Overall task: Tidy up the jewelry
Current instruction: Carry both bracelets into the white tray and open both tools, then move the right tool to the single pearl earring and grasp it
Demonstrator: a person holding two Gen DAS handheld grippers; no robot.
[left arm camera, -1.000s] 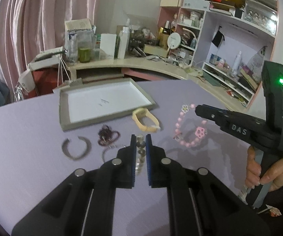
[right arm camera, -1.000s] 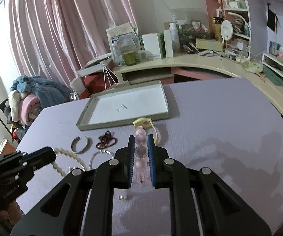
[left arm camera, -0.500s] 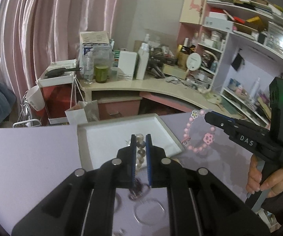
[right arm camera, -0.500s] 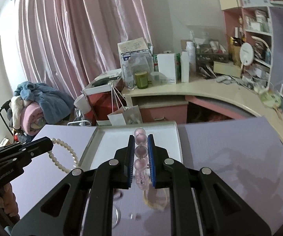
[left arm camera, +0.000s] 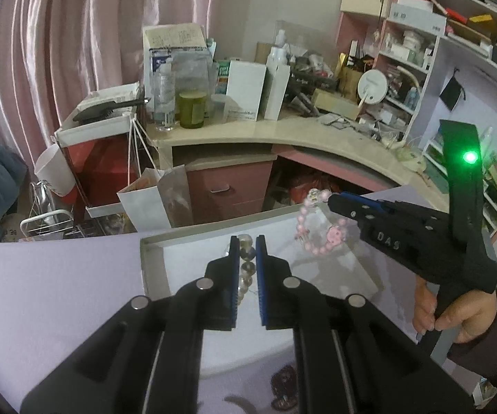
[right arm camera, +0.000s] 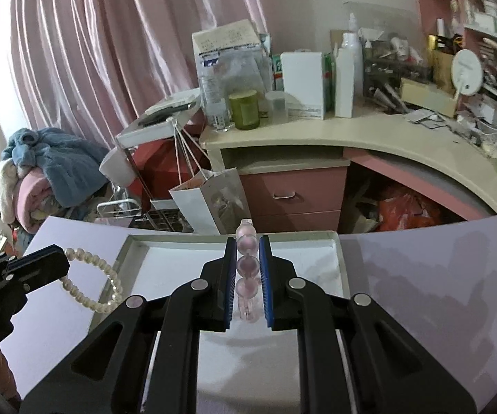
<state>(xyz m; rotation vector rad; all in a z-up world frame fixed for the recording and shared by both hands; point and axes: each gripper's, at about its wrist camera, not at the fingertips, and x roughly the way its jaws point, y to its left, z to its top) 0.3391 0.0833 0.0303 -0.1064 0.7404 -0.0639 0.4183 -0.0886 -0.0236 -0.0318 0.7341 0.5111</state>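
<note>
**Gloss and matt on the desk**

The pearl bracelet (right arm camera: 91, 284) gleams glossy white; the pink bead bracelet (left arm camera: 319, 233) looks smooth and translucent. Both tongs (left arm camera: 247, 241) (right arm camera: 247, 243) are matt black plastic. The desk (right arm camera: 421, 276) is matt lilac, the curtain (right arm camera: 93, 51) satiny cloth.

We look forward along each gripper's fingers, close above the surface (left arm camera: 58, 293); both views share the tray (right arm camera: 338, 252) and the cluttered desk (right arm camera: 317, 138) beyond.
</note>
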